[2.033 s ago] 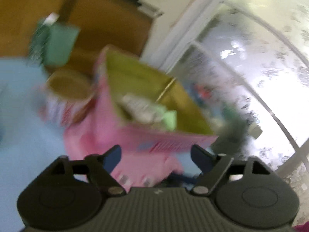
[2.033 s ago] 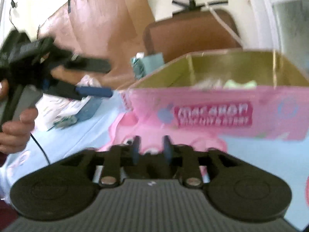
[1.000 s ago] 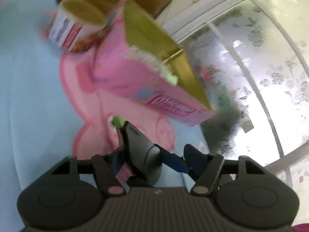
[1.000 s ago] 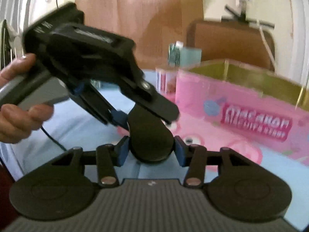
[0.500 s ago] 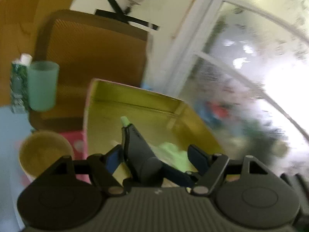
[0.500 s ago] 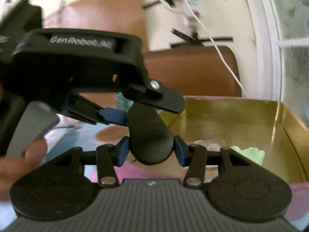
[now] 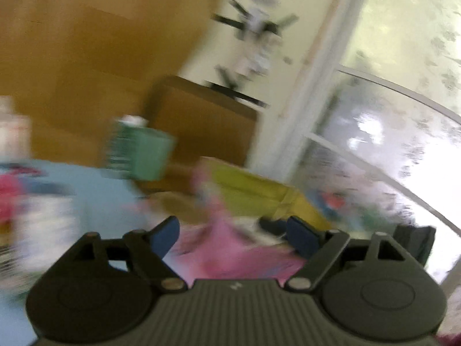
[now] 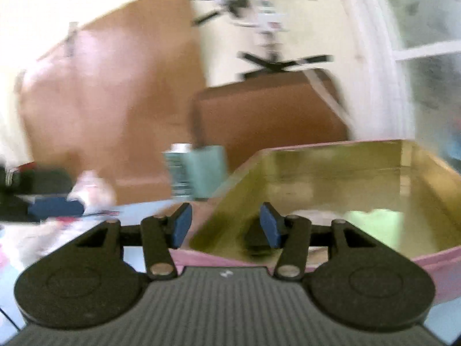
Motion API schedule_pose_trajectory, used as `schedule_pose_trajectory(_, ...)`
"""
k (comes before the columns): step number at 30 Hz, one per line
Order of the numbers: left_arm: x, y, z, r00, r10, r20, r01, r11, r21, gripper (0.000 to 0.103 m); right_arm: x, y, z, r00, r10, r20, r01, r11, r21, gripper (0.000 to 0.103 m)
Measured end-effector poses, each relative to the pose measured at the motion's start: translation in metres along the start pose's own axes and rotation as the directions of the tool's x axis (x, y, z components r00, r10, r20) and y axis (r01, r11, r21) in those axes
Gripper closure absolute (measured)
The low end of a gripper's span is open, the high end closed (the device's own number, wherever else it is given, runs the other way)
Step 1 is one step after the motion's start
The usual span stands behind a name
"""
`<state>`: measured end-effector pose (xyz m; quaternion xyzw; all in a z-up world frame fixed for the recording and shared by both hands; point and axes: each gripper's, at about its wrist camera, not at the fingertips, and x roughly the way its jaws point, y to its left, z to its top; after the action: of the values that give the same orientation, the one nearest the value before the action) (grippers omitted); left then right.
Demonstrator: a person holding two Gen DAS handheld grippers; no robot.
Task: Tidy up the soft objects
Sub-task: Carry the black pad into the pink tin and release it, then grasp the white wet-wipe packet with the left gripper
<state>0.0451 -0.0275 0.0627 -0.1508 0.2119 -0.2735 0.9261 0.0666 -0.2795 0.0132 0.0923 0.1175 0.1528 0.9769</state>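
A pink box with a gold inside (image 8: 331, 178) stands on the light blue table. A dark soft object (image 8: 256, 240) lies in its near left corner, beside white and pale green soft items (image 8: 374, 222). My right gripper (image 8: 226, 225) is open and empty just over the box's near rim. My left gripper (image 7: 233, 235) is open and empty, left of the box (image 7: 247, 193); its view is blurred. Its fingers (image 8: 54, 206) show at the far left of the right wrist view.
A green cup with a small carton (image 8: 196, 170) stands behind the box, in front of a brown chair back (image 8: 270, 115). A blurred white and red container (image 7: 37, 216) is at the left. A window (image 7: 389, 115) lies to the right.
Both grippers held the dark object over the box; both have opened and it now lies in the box. The left gripper has pulled back to the left.
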Motion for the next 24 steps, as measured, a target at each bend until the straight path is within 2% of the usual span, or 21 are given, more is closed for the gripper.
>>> schedule_pose_trajectory(3,-0.048,0.042,-0.018,0.987,0.160,0.002,-0.159,0.985,-0.066,0.019,0.023,0.047,0.000,0.982,0.169,-0.083,-0.173,0.984,-0.042,0.047)
schedule_pose_trajectory(5,-0.072,0.066,-0.028,0.977,0.211,0.003,-0.208,0.967,-0.146,0.019,0.045,0.078,-0.006,0.959,0.239,-0.150,-0.249,0.967,-0.051,0.047)
schedule_pose_trajectory(8,-0.100,0.085,-0.040,0.966,0.256,0.035,-0.242,0.943,-0.228,0.019,0.079,0.121,-0.016,0.935,0.274,-0.226,-0.298,0.951,-0.079,0.046)
schedule_pose_trajectory(11,-0.120,0.093,-0.047,0.964,0.260,0.057,-0.237,0.937,-0.257,0.019,0.110,0.138,-0.022,0.920,0.270,-0.286,-0.295,0.954,-0.048,0.037)
schedule_pose_trajectory(15,-0.125,0.097,-0.048,0.967,0.246,0.060,-0.223,0.940,-0.259,0.019,0.131,0.155,-0.028,0.929,0.217,-0.299,-0.246,0.967,-0.065,0.013)
schedule_pose_trajectory(16,-0.125,0.098,-0.050,0.969,0.241,0.060,-0.218,0.940,-0.264,0.019,0.131,0.160,-0.031,0.936,0.193,-0.294,-0.229,0.969,-0.096,0.012)
schedule_pose_trajectory(17,-0.123,0.101,-0.051,0.970,0.235,0.058,-0.212,0.939,-0.271,0.019,0.126,0.164,-0.036,0.943,0.164,-0.288,-0.209,0.969,-0.131,0.012)
schedule_pose_trajectory(18,-0.122,0.101,-0.052,0.971,0.231,0.054,-0.208,0.939,-0.274,0.019,0.126,0.165,-0.040,0.946,0.146,-0.290,-0.198,0.968,-0.156,0.018)
schedule_pose_trajectory(19,-0.120,0.099,-0.052,0.972,0.228,0.052,-0.206,0.939,-0.274,0.019,0.124,0.165,-0.042,0.949,0.140,-0.281,-0.193,0.966,-0.172,0.031)
schedule_pose_trajectory(21,-0.116,0.099,-0.052,0.973,0.224,0.050,-0.203,0.942,-0.269,0.019,0.118,0.161,-0.040,0.949,0.131,-0.288,-0.189,0.964,-0.186,0.032)
schedule_pose_trajectory(24,-0.113,0.094,-0.051,0.979,0.199,0.053,-0.178,0.948,-0.265,0.019,0.095,0.142,-0.039,0.942,0.162,-0.292,-0.205,0.971,-0.122,0.033)
